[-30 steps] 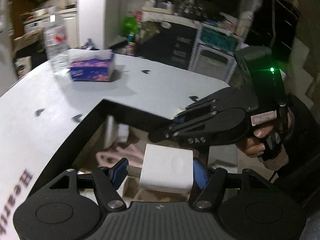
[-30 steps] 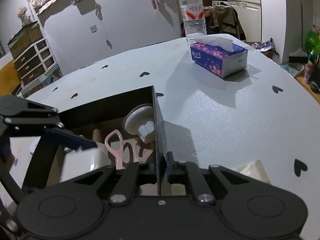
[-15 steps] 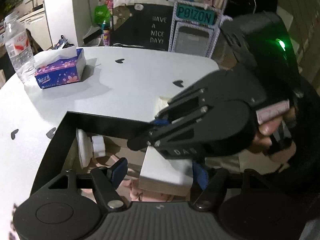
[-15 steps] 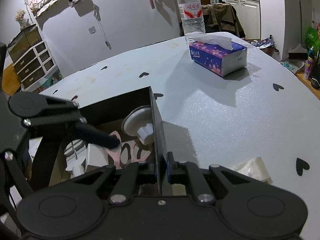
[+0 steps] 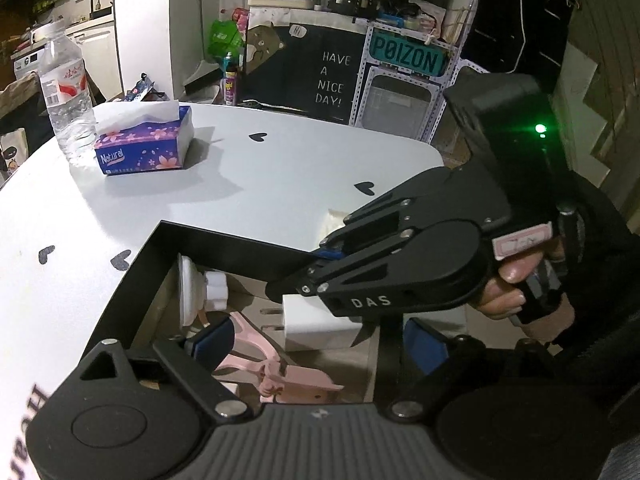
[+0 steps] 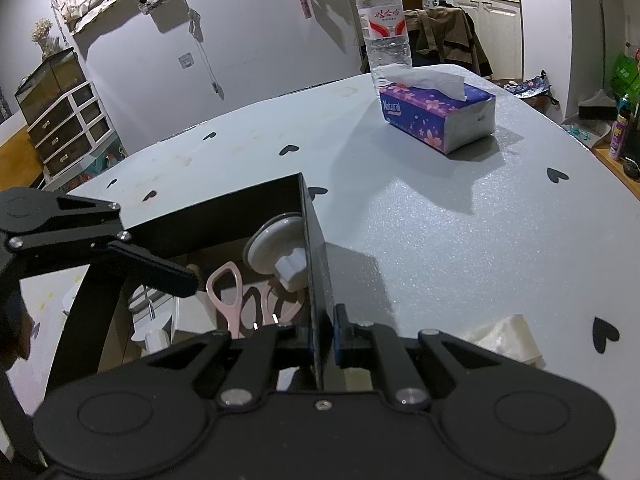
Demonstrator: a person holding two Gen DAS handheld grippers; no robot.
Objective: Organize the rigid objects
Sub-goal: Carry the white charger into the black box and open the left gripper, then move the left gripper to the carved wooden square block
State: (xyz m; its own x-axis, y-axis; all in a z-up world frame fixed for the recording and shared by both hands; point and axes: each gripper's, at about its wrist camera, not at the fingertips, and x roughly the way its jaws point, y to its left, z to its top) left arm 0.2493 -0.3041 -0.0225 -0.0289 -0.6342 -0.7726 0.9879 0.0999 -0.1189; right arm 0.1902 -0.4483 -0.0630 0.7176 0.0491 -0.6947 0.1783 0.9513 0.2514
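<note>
A white charger plug (image 5: 316, 328) lies inside the black box (image 5: 240, 242), beside pink scissors (image 5: 280, 372) and a white suction knob (image 5: 200, 284). My left gripper (image 5: 316, 344) hangs over the box with its jaws opening. The plug sits low between its blue pads (image 5: 210, 340), and neither pad touches it. My right gripper (image 6: 322, 336) is shut on the box's near wall (image 6: 316, 280); the left wrist view shows it (image 5: 326, 256) pinching that same wall. From the right wrist view the plug (image 6: 192, 316), scissors (image 6: 228, 296) and knob (image 6: 276, 248) are seen in the box.
On the white table (image 6: 440, 220) stand a purple tissue box (image 6: 440, 116) and a water bottle (image 6: 386, 32) at the far side. A crumpled tissue (image 6: 504, 336) lies near my right gripper. Shelves and a drawer unit stand beyond the table's edge.
The left jaws have spread wide and let go of the white plug, which now lies in the box. The right gripper has kept its hold on the box wall.
</note>
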